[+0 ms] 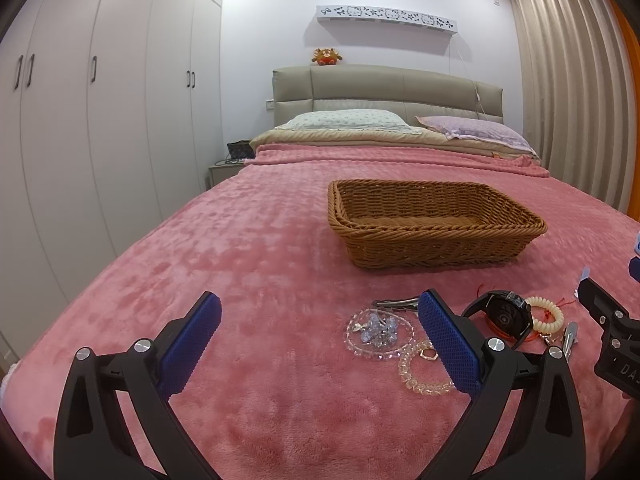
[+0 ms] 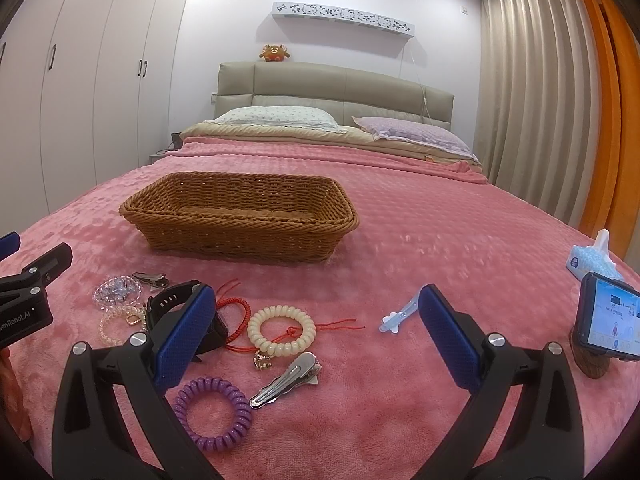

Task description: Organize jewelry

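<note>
Both grippers hover low over the pink bed cover (image 2: 420, 232), fingers spread wide and grasping nothing. The left gripper (image 1: 320, 344) points at bare blanket, its right finger (image 1: 448, 344) covering part of the clear bead bracelets (image 1: 378, 332). The right gripper (image 2: 316, 340) frames the cream coil band (image 2: 281, 330), silver hair clip (image 2: 286, 380) and purple coil band (image 2: 212, 416). Its left finger hides most of the black watch (image 2: 168, 304). The wicker basket (image 2: 240, 216) sits just beyond the jewelry, with open blanket around it. A phone (image 2: 608, 318) is cut off at the right edge.
</note>
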Motion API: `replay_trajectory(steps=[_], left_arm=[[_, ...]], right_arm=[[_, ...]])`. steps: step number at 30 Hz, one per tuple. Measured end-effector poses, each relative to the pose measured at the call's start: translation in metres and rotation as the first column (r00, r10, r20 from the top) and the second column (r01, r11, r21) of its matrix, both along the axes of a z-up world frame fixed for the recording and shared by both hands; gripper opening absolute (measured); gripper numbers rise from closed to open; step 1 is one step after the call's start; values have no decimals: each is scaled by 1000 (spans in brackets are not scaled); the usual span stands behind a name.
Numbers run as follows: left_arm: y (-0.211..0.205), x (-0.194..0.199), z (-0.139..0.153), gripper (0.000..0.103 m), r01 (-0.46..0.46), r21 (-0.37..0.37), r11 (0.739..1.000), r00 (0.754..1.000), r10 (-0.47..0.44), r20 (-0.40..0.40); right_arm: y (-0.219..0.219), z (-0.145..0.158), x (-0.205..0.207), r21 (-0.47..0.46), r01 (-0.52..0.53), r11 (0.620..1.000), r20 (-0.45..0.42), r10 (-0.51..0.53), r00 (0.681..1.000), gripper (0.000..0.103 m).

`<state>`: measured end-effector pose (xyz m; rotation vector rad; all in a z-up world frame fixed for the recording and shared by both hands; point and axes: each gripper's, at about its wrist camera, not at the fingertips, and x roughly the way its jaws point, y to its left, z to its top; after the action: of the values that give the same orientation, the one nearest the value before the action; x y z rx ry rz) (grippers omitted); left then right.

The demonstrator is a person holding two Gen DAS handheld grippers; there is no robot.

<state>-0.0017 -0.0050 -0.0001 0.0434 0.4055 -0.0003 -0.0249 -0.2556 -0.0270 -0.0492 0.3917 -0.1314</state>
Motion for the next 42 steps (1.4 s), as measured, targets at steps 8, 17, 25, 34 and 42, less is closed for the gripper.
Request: replay_trajectory(steps=[8, 17, 25, 34, 42], left_arm=[[1, 0, 0, 96, 0, -2, 1000, 1000, 0, -1], [1, -1, 0, 96, 2, -5, 1000, 1000, -2, -2], [5, -1, 0, 96, -12, -35, 999, 1000, 12, -3], [41, 13, 0, 95, 53, -253, 966, 983, -94, -155], [47, 41, 7, 75, 94, -242, 966, 935, -169, -312]], right_arm=[[0, 0, 0, 1, -1, 1000, -1, 1, 1000, 97], [0, -1, 0, -1, -5, 1000, -6, 5, 1000, 97], [15, -3, -1, -111, 84, 990, 6, -84, 996, 97], [1, -3, 8, -55, 52, 997, -79, -56, 995, 97], [-32, -3, 6, 75, 30, 997, -216, -14, 976, 70]])
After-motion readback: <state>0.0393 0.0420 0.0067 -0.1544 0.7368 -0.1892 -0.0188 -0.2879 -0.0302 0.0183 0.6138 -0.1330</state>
